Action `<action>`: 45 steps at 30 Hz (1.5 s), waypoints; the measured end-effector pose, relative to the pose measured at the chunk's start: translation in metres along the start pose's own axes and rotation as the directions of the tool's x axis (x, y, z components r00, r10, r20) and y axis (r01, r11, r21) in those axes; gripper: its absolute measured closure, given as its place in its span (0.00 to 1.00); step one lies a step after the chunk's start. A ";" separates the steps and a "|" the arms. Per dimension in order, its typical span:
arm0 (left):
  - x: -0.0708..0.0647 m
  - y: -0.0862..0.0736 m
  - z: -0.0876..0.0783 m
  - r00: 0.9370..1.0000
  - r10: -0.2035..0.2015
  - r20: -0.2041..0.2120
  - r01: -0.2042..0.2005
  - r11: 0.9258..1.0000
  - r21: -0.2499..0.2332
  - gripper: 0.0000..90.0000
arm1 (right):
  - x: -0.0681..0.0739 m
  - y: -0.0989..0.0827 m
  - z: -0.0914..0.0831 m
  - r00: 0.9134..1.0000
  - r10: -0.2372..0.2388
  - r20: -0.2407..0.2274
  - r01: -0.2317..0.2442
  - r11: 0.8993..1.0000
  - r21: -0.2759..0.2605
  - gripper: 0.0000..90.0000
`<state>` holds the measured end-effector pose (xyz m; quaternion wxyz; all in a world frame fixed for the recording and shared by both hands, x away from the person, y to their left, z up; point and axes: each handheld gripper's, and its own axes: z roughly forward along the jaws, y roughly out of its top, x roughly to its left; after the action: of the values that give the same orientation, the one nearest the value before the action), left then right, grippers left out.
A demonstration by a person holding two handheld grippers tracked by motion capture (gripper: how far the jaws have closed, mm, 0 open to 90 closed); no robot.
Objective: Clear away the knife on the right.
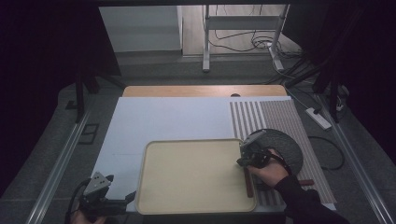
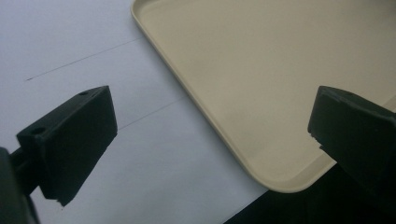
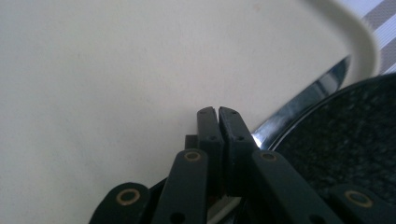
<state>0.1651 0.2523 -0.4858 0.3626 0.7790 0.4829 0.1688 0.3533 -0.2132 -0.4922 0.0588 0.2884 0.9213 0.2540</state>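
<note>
A beige tray (image 1: pixel 194 175) lies on the white mat (image 1: pixel 163 116), near the table's front edge. A knife with a brown handle (image 1: pixel 249 183) runs along the tray's right rim, its shiny blade (image 3: pixel 306 95) squeezed between that rim and a dark round plate (image 1: pixel 285 147). My right gripper (image 1: pixel 246 156) sits at the tray's right edge over the blade, and its jaws (image 3: pixel 218 113) are pressed together. The blade passes beside its right finger, and nothing shows between the pads. My left gripper (image 1: pixel 130 198) rests at the tray's front left corner, open wide (image 2: pixel 215 98) and holding nothing.
The dark plate (image 3: pixel 345 135) rests on a striped placemat (image 1: pixel 280 116) at the right. A second brown handle (image 1: pixel 307 182) pokes out to the plate's right. Beyond the white mat (image 2: pixel 70 46) is a wooden table edge (image 1: pixel 205 91); a power strip (image 1: pixel 319 118) lies on the floor.
</note>
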 end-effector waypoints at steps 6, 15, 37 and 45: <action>0.000 0.000 0.000 1.000 -0.003 0.002 0.003 1.000 0.000 0.01 | 0.001 0.001 -0.007 1.000 -0.010 0.015 0.011 0.998 -0.055 0.85; 0.001 0.000 0.000 1.000 -0.008 0.003 0.008 1.000 -0.001 0.01 | 0.004 0.001 -0.018 0.997 -0.010 0.074 0.018 0.994 -0.110 0.52; 0.001 -0.001 -0.001 1.000 -0.009 0.004 0.009 1.000 -0.002 0.01 | 0.007 -0.024 -0.055 0.988 0.048 0.150 -0.018 0.981 -0.196 0.22; 0.001 -0.001 -0.001 1.000 -0.010 0.001 0.010 1.000 -0.002 0.01 | 0.009 -0.038 -0.068 0.983 0.082 0.163 -0.043 0.972 -0.229 0.16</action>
<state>0.1639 0.2539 -0.4861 0.3644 0.7763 0.4866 0.1669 0.3098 -0.2641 -0.4523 0.1620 0.3297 0.8686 0.3326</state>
